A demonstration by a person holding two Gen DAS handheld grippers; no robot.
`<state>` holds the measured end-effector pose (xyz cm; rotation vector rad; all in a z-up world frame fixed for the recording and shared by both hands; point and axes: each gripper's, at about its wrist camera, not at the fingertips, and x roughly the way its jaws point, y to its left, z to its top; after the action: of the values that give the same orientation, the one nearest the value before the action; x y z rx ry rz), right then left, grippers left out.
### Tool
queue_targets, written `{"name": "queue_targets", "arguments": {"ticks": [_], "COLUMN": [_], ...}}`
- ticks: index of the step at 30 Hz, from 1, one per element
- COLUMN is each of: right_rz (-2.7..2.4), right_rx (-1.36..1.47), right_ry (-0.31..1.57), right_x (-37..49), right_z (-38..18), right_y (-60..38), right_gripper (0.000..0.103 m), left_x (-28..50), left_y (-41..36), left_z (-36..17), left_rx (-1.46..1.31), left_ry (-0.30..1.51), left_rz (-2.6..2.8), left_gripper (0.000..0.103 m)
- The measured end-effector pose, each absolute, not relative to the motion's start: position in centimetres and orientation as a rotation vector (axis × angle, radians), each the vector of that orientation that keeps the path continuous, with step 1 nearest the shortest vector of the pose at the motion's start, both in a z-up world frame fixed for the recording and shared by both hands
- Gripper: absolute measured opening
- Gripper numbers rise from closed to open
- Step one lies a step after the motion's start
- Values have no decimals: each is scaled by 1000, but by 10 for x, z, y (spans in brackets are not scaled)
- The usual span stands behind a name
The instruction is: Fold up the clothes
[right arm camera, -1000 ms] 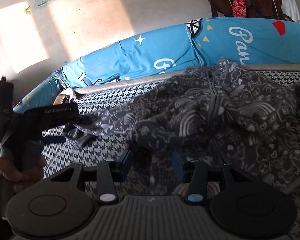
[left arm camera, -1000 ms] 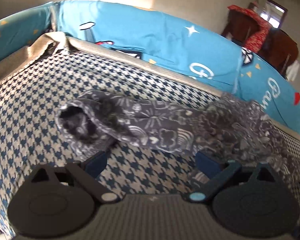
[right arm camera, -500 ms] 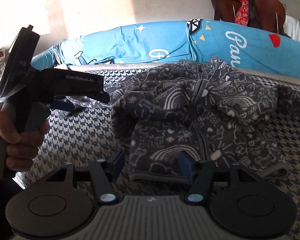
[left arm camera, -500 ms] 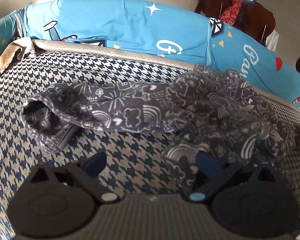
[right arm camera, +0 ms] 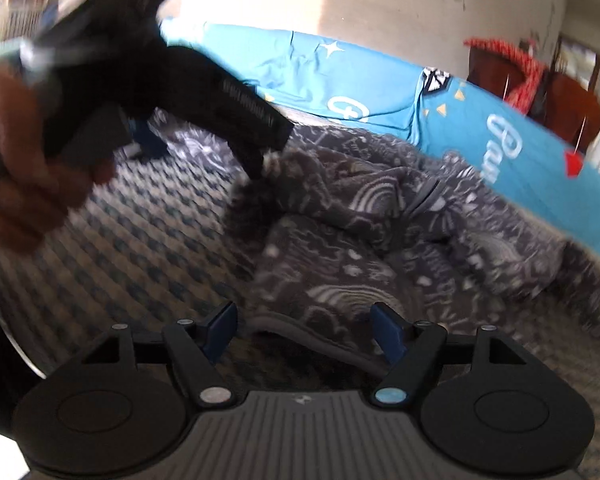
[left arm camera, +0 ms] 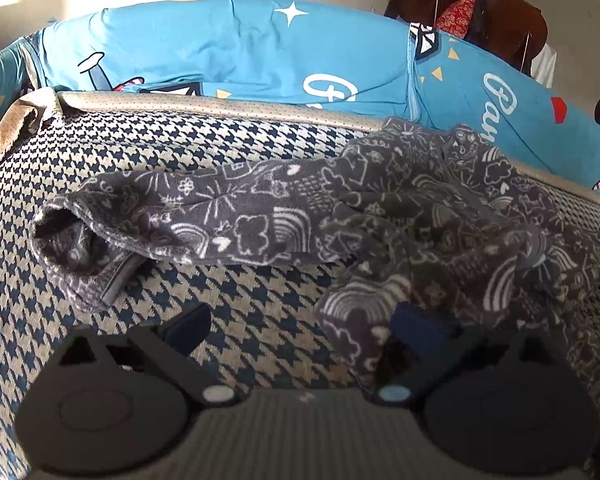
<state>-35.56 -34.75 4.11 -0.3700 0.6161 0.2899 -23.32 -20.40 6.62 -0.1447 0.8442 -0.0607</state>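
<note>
Garment [left arm camera: 380, 224]: lying crumpled on the houndstooth cover [left arm camera: 228, 304].
Left tool [left arm camera: 300, 324]: spread wide, one finger touching the fabric.
Right tool [right arm camera: 304, 330]: spread, straddling the hem.

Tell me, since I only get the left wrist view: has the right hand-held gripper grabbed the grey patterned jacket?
Observer: No. The right hand-held gripper is open, and the jacket lies with its hem just ahead of the fingers.
Operator: Which side of the jacket faces up?
Observer: The front. A grey zipper shows near the middle.
Operator: Where is my left one from there?
Observer: A hand holds the left hand-held gripper at the jacket's left edge.
</note>
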Motion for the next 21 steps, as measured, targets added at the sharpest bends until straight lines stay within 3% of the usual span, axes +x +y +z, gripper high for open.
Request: {"name": "queue_targets", "arguments": {"ticks": [2, 4, 6, 14, 21], "right_rz": [266, 242, 219, 194, 203], "right_rx": [-397, -334, -270, -100, 124], "right_ry": [606, 601, 595, 547, 641], "right_x": [-353, -345, -338, -300, -267], "right_z": [37, 43, 49, 88, 85], "right_y": [-347, -357, -367, -409, -448], "right_gripper": [52, 27, 16, 12, 12], "left_x": [-234, -234, -235, -227, -203], "left_y": [-205, -206, -210, -235, -239], "left_z": [70, 73, 78, 75, 52], "left_rx": [-158, -168, -167, -122, -168], "left_ry": [832, 818, 799, 796, 861], "left_rz": [-81, -100, -119, -143, -58], "left_gripper": [102, 102, 102, 102, 102]}}
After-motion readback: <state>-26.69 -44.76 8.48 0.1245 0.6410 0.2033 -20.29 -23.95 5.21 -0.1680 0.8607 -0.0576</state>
